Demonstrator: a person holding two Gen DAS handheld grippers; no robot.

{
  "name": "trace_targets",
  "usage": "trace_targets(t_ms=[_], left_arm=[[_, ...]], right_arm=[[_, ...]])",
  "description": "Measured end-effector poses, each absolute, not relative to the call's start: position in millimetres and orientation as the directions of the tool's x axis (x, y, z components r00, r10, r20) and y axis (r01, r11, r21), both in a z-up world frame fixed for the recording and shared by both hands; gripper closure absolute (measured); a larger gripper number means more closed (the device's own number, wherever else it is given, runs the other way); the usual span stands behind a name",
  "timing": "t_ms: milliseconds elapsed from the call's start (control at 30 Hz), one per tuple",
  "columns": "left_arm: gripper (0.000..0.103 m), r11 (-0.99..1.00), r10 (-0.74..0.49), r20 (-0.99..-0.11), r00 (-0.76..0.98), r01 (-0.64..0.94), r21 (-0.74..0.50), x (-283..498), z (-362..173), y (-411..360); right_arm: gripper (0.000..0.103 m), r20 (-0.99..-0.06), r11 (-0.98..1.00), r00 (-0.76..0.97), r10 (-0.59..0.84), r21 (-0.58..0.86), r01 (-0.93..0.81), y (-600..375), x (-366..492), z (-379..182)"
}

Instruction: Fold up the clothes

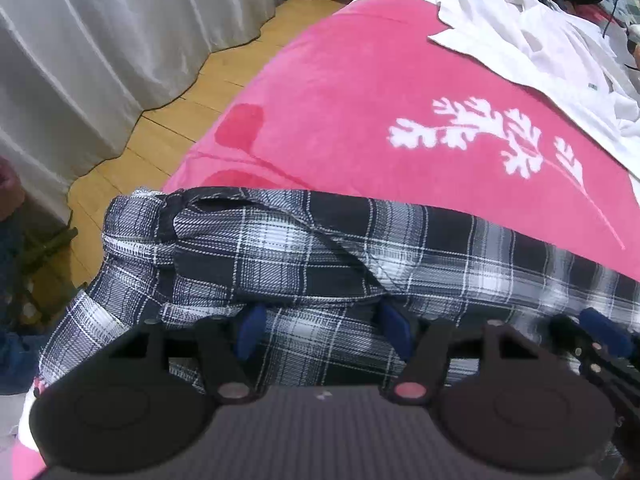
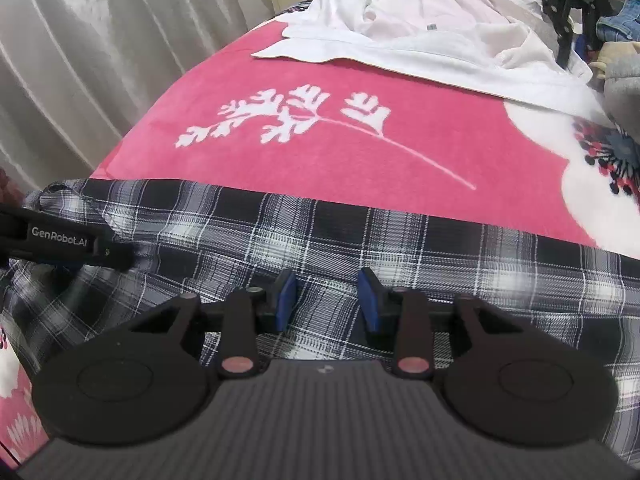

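Lay across the lower half of both views on the pink blanket [image 2: 360, 152]: plaid shirt [image 2: 400, 248], long axis running left to right. Hovered over it, left gripper [image 1: 322, 330] spread wide, right gripper [image 2: 327, 300] parted narrower, nothing pinched.

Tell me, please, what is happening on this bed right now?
A person is folding clothes with two handheld tongs. Both the left tongs and the right tongs hover open over a black-and-white plaid garment spread on the pink blanket, gripping nothing. A white shirt lies crumpled farther back.
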State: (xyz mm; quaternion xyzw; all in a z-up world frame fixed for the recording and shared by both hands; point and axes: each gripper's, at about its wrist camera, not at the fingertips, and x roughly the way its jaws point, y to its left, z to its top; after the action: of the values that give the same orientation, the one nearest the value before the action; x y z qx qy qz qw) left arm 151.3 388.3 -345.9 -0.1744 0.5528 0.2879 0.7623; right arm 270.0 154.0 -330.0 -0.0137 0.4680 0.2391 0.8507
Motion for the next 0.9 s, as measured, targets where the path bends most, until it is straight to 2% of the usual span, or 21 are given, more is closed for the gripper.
trace_targets(t_ms=[433,700,833,900], left_arm=[[0.036,0.775,0.274,-0.934,0.228,-0.628,0.074,153.4,-346.5,383.9],[0.038,0.801,0.287,-0.864,0.414,-0.599,-0.021,112.1,-319.1,381.3],[0.038,0.775,0.321,-0.878,0.356,-0.631,0.027,124.5,-329.2,403.2],[0.038,0.761,0.301,-0.901,0.313,-0.648,0.029,134.6,-340.4,416.1]], right_arm=[[0.069,-0.797,0.88,0.455,0.397,0.189,-0.435,153.9,269.0,-331.5],[0.068,-0.789,0.877,0.464,0.402,0.186,-0.442,152.1,267.6,-333.8],[0.068,-0.784,0.876,0.476,0.398,0.17,-0.451,152.5,265.0,-335.1],[0.068,-0.781,0.875,0.482,0.397,0.163,-0.456,152.8,263.7,-335.5]])
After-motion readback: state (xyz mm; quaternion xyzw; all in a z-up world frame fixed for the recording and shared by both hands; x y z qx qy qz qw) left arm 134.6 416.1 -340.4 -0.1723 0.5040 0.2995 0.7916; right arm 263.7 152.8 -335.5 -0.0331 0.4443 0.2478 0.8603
